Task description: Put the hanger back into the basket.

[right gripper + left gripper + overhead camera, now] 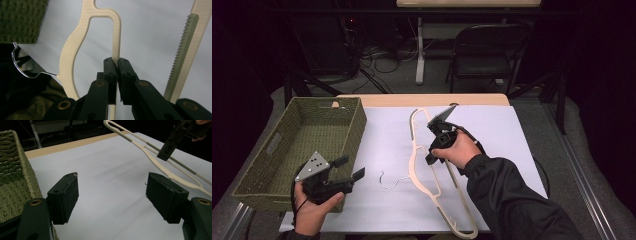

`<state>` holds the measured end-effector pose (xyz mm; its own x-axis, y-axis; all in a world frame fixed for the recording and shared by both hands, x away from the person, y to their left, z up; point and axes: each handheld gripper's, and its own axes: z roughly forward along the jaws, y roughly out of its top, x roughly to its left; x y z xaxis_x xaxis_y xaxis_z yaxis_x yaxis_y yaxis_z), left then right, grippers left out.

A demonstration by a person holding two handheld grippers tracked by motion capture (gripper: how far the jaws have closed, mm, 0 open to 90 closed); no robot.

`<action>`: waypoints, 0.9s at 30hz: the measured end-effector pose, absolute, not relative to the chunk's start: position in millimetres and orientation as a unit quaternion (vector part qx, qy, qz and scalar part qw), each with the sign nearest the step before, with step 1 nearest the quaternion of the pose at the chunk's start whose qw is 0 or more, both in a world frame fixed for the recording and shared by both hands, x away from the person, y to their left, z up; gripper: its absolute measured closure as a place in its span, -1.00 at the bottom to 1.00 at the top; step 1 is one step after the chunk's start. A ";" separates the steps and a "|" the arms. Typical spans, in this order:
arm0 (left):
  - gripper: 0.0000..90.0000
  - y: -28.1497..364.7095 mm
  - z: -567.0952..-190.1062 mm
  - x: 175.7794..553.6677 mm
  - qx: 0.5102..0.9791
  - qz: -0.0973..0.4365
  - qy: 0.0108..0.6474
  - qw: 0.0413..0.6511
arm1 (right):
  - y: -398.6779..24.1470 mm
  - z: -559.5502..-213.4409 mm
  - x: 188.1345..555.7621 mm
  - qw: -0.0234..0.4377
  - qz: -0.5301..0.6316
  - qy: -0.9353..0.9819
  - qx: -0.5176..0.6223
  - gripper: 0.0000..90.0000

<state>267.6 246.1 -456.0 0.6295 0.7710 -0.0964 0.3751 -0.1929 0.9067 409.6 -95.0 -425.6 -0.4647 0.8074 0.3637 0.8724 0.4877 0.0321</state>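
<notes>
The right tool (pixel 117 65) pinches a thin bar of the cream hanger (pixel 72 50), whose long axis runs away ahead of it. The left tool (pixel 112 195), spread and empty, waits beside the basket (pixel 287 150).

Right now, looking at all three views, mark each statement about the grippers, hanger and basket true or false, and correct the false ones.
1. The right gripper is clamped on the cream plastic hanger. True.
2. The left gripper holds the hanger's metal hook. False: its jaws are open and hold nothing.
3. The green woven basket sits at the table's left. True.
4. The hanger lies inside the basket. False: it is over the white sheet, beside the basket.
</notes>
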 end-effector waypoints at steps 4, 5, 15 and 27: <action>-0.41 246.5 -456.5 268.8 0.745 0.190 0.387 0.509 | -95.6 -436.4 406.9 0.155 -0.202 -0.808 -0.532 0.92; -0.40 246.5 -456.7 268.9 0.744 0.190 0.386 0.510 | -96.6 -438.0 407.5 0.154 -0.212 -0.804 -0.533 0.92; -0.36 251.5 -445.9 271.2 0.723 0.180 0.401 0.533 | -114.9 -435.6 417.7 0.184 -0.279 -0.755 -0.564 0.92; -0.28 216.3 -458.7 268.2 0.747 0.133 0.390 0.522 | -127.2 -447.4 419.6 0.156 -0.365 -0.699 -0.595 0.92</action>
<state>268.2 216.3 -458.7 0.6613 0.7206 -0.2083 0.4437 -0.1519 0.8832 419.6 -127.2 -447.4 -0.2437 0.7173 0.6528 0.9454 0.0255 0.3250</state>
